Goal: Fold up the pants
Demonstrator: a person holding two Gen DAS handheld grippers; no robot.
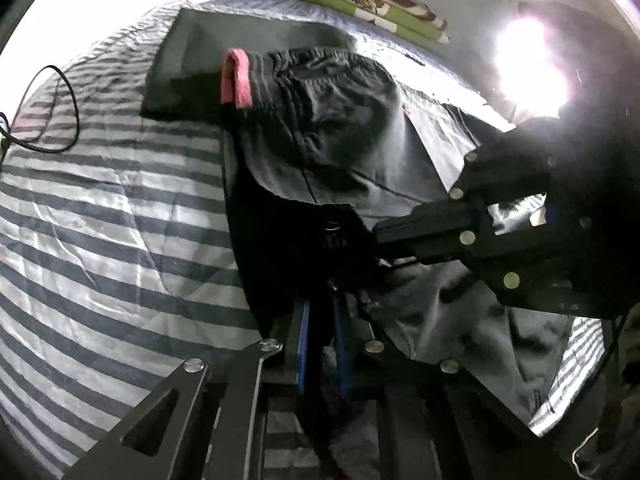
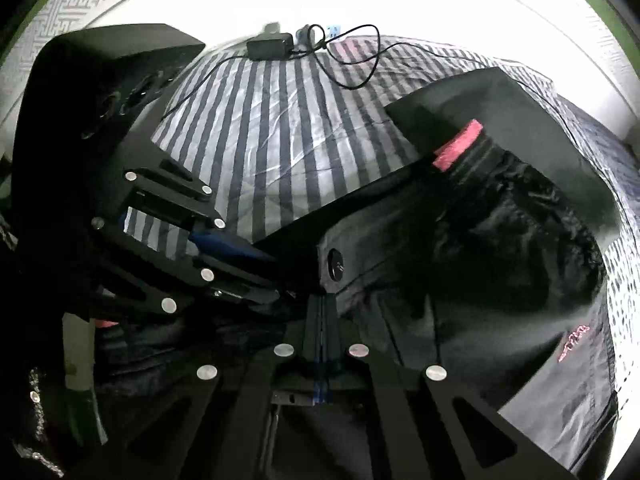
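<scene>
**Left wrist and right wrist views: both grippers pinching dark pants at the near edge**

Left wrist view shows the left gripper (image 1: 322, 300) with its blue-padded fingers nearly together, dark cloth of the pants (image 1: 320, 132) running between them; the grip looks set, though the fingertips are lost in shadow. The right gripper (image 2: 322, 312) has its jaws fully closed on the same garment, close to a round button (image 2: 335, 265).

The pants lie crumpled on the bed, elastic waistband at the far end beside a pink tag (image 1: 236, 80), partly over a flat dark folded item (image 1: 192, 48). Small pink lettering (image 2: 576, 338) marks one part of the cloth.

Judgement: the step in hand is gripping the near edge with both tools before a fold. The next move would call for lifting both points together and carrying them evenly, so the cloth does not bunch.

Surface: a striped bedsheet (image 1: 100, 220), wrinkled. A black charger (image 2: 270, 46) with a loose cable (image 2: 352, 72) rests at the bed's edge. Folded green-patterned bedding (image 1: 368, 4) sits by a pale wall. Strong glare (image 1: 528, 64) washes out one corner.
</scene>
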